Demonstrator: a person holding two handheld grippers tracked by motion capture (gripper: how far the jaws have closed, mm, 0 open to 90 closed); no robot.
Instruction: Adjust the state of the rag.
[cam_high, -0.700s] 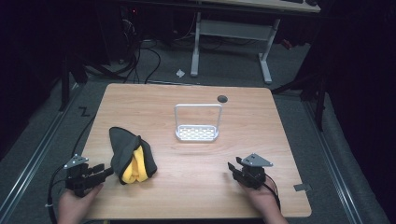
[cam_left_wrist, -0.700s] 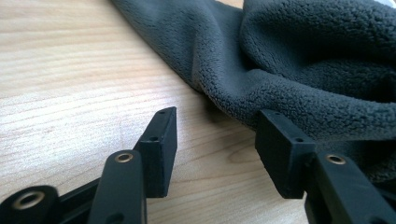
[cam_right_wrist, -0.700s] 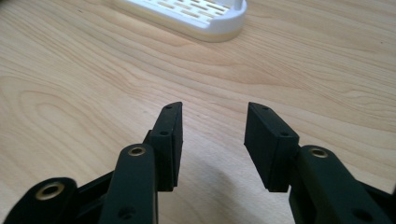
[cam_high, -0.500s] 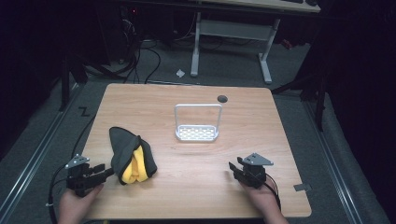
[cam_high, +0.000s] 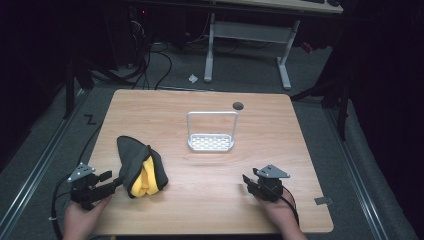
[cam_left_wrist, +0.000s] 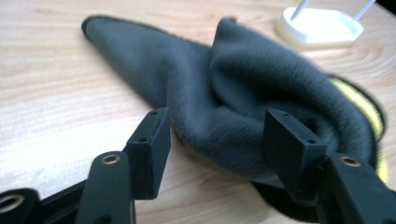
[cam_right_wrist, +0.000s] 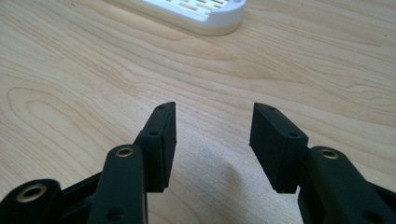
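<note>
Your left gripper (cam_high: 111, 183) sits near the front left corner of the light wooden worktop (cam_high: 280, 150), its jaws spread apart with the crumpled dark grey fleece cloth with a yellow lining (cam_high: 137, 166) right at their tips. In the left gripper view the grey fleece (cam_left_wrist: 243, 93) bulges into the gap between your two black jaws, but the jaws stand wide and do not pinch it; whether either jaw touches the fabric is hard to tell. The cloth lies on the left half of the worktop, towards the front edge, with a yellow strip showing along its far side.

Your right gripper (cam_high: 248, 181) rests near the front right corner, well apart from the cloth. Its jaws are also parted, holding nothing, with bare wood (cam_right_wrist: 93, 70) between them.

The small white perforated tray with a tall wire hoop handle (cam_high: 211, 142) stands near the middle of the worktop, just behind centre. A small dark round hole (cam_high: 238, 105) marks the worktop near its back edge.
</note>
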